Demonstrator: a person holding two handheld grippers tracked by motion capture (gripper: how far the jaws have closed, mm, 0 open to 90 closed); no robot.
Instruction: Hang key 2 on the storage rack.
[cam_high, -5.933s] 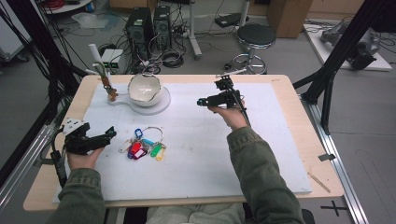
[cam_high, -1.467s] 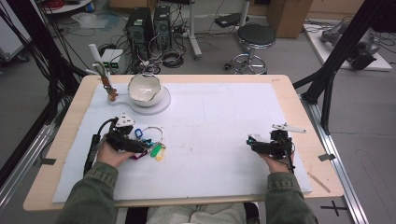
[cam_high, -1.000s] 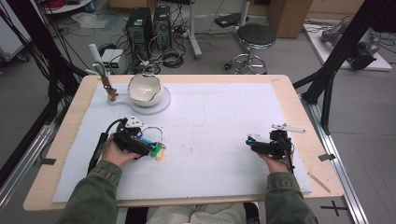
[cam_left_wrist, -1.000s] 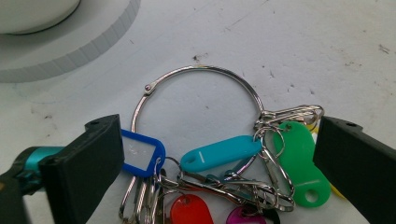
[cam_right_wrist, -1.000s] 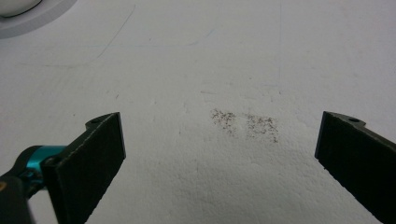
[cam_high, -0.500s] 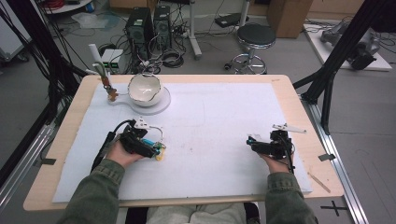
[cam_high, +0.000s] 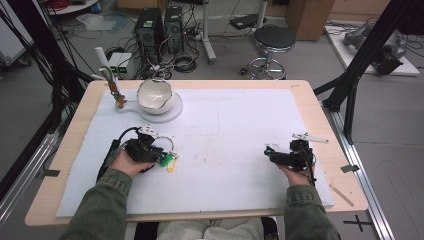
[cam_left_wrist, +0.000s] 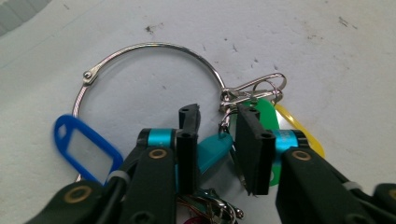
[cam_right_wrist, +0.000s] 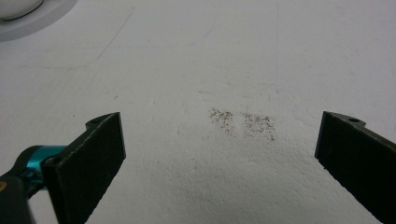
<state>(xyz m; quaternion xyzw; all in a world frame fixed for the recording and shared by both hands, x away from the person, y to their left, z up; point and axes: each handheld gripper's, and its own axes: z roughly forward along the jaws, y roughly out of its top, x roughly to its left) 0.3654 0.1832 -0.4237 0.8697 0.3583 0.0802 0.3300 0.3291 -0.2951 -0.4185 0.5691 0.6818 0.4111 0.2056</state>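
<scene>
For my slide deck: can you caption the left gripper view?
Left gripper, jaws just closing around the teal tag of a key ring with blue, green and yellow tags.

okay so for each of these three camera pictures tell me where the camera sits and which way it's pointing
High view: above the person's side, facing forward and down on the table; forearms, left gripper, right gripper.
Left gripper view: rides that gripper, looking down its black jaws, just closing around the key ring tags.
Right gripper view: rides that gripper, low over the white mat; jaws wide apart.
Shared: high and left gripper views both show the key ring.
</scene>
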